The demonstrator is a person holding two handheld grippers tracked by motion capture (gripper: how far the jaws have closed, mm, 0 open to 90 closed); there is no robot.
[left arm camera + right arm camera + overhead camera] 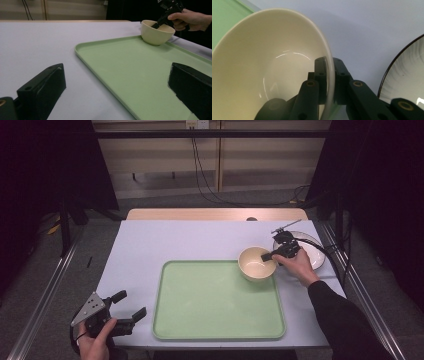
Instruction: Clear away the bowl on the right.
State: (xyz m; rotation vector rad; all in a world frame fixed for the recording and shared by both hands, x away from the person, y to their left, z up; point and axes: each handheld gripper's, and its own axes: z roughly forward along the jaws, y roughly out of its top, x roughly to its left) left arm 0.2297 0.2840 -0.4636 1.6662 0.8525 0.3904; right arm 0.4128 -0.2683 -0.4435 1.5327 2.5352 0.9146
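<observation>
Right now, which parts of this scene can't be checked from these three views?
- Bowl: whether its base rests on the green tray or hangs above it; unclear in the high view and the left gripper view.
- Plate: the right tool and hand cover part in the high view; the frame edge cuts it in the right gripper view.
- Left tool: body cut off by the bottom edge.

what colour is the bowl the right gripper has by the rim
Cream, plain with no pattern, inside and out. The bowl shows best in the right gripper view.

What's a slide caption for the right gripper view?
Right claw shut on the cream bowl's rim, one jaw inside and one outside, with the dark-rimmed plate alongside.
</observation>
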